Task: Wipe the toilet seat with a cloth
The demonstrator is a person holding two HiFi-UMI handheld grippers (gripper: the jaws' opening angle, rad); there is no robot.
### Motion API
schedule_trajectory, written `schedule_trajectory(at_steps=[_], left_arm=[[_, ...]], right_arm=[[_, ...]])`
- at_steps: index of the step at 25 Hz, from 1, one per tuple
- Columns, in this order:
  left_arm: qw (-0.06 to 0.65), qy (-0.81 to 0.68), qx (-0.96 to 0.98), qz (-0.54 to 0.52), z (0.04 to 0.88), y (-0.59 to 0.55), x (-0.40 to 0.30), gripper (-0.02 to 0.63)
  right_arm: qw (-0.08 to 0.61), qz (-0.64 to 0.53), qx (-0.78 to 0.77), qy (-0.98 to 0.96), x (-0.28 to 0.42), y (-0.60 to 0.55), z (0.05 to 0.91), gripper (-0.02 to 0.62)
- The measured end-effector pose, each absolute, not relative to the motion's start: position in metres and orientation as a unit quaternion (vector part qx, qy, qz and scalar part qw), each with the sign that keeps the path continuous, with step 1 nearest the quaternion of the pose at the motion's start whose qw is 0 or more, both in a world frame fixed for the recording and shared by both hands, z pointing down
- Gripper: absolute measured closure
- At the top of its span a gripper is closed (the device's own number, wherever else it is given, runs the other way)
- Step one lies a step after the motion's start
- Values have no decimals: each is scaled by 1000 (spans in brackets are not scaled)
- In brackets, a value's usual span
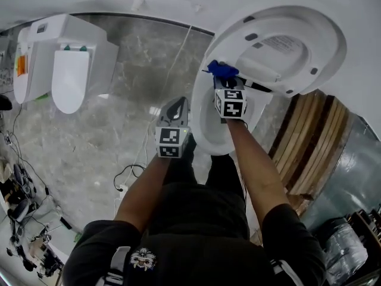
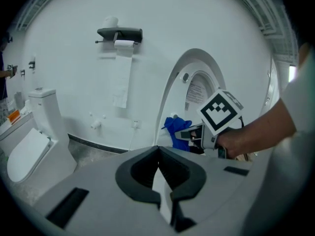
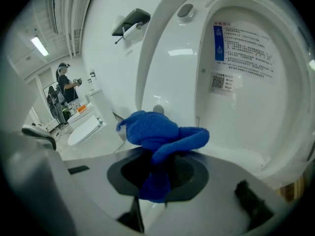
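Observation:
The toilet's lid stands raised against the wall, its labelled underside facing me. Below it the white bowl rim shows. My right gripper is shut on a bunched blue cloth, held up in front of the raised lid; in the right gripper view the cloth bulges out of the gripper. My left gripper hangs left of the bowl, shut and empty. In the left gripper view its jaws meet, and beyond them are the right gripper and the cloth.
A second toilet stands at the left on the marble floor. A paper roll holder hangs on the wall. Cables lie on the floor. Wooden slats are right of the toilet. A person stands far off.

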State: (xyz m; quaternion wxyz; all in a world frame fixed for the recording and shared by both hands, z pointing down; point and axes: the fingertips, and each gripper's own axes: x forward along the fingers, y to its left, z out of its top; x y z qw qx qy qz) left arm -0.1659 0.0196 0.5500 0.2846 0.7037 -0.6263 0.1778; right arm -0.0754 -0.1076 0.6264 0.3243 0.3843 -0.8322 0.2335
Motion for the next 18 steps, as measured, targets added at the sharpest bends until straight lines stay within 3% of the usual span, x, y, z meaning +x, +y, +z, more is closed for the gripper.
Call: schedule_trajectory(at_steps=[18], left_arm=[[212, -655, 704, 174, 485, -22, -197, 597]], right_arm=[[280, 226, 400, -843, -73, -155, 534, 515]])
